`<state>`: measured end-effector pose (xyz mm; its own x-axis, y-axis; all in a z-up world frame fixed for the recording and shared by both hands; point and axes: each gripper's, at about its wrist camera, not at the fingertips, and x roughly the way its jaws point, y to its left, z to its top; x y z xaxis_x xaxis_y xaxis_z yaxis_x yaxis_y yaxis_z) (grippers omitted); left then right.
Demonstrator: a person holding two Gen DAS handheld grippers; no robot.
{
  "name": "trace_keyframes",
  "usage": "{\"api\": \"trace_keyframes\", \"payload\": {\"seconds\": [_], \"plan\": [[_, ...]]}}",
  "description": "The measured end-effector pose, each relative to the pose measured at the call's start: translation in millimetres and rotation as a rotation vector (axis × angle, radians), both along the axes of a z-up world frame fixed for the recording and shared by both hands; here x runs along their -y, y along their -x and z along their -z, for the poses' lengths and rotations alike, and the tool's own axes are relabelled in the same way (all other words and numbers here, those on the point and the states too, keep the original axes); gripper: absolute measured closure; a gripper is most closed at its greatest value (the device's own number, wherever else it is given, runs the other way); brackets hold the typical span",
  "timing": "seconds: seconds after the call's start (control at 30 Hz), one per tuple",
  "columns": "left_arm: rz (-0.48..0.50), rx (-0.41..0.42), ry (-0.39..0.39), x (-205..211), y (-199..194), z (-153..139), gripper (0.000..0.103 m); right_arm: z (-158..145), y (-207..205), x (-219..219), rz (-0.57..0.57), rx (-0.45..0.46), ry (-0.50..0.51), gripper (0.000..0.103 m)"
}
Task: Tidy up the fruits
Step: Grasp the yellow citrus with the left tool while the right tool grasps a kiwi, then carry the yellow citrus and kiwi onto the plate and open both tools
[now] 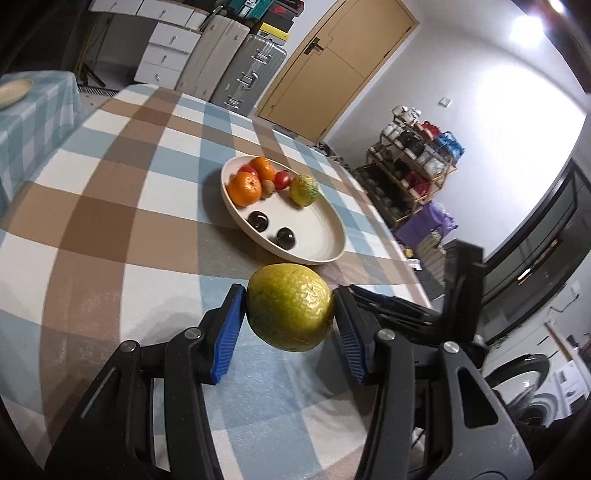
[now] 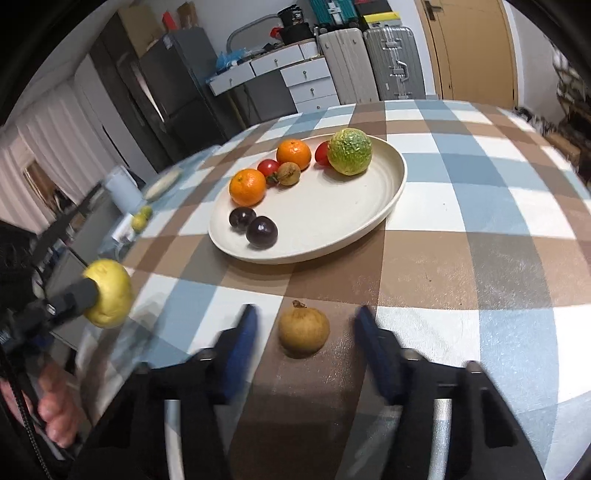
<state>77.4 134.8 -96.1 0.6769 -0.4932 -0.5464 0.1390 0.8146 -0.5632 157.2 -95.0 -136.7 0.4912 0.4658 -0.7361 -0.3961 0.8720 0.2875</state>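
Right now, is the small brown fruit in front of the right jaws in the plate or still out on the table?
Out. The small brown fruit lies on the checked tablecloth, short of the plate, between the right gripper's open jaws, untouched.

From my feed I see the surface [image 2: 480, 221] covered in a checked cloth of blue, brown and white squares. Behind it stands a wooden door [image 1: 332, 62] in a pale wall, with two hard-shell suitcases [image 1: 236, 66] upright beside it and a white drawer unit [image 1: 166, 48] next to them. Boxes [image 1: 273, 14] are stacked on top of the cases. Along the wall to the right is a wooden rack [image 1: 413, 155] crowded with shoes. A bright ceiling light [image 1: 528, 26] glares overhead. The right view shows a dark fridge [image 2: 173, 77] and pale curtains [image 2: 48, 140].
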Motion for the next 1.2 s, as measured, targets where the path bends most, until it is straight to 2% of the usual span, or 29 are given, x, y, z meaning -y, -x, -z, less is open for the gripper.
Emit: {"api": "trace_keyframes", "payload": {"seconds": [0.03, 0.07, 0.2, 0.4, 0.73, 1.0, 1.2], "plan": [[0.0, 0.003, -0.006, 1.6, -0.4, -0.2, 0.057, -0.5, 1.0, -1.7, 0.006, 0.009, 0.024, 0.072], [0.001, 0.004, -0.008, 2.0, 0.1, -0.6, 0.057, -0.3, 1.5, -3.3, 0.001, 0.011, 0.035, 0.075], [0.003, 0.007, -0.005, 3.2, 0.3, -1.3, 0.057, 0.3, 3.6, -7.7, -0.009, 0.028, 0.071, 0.075], [0.001, 0.007, -0.008, 4.7, -3.8, -2.6, 0.057, -3.9, 7.9, -2.5, -0.015, 0.021, 0.013, 0.075], [0.022, 0.03, -0.047, 19.9, -31.3, -20.2, 0.057, -24.3, 9.6, 1.4, -0.057, 0.087, -0.045, 0.075], [0.05, 0.025, -0.091, 43.2, -84.9, -32.1, 0.057, -28.4, -8.4, 5.7, -0.091, 0.108, -0.074, 0.075], [0.068, -0.011, -0.1, 58.7, -143.4, -25.1, 0.057, -29.3, -31.6, 7.6, -0.121, 0.106, -0.086, 0.075]]}}
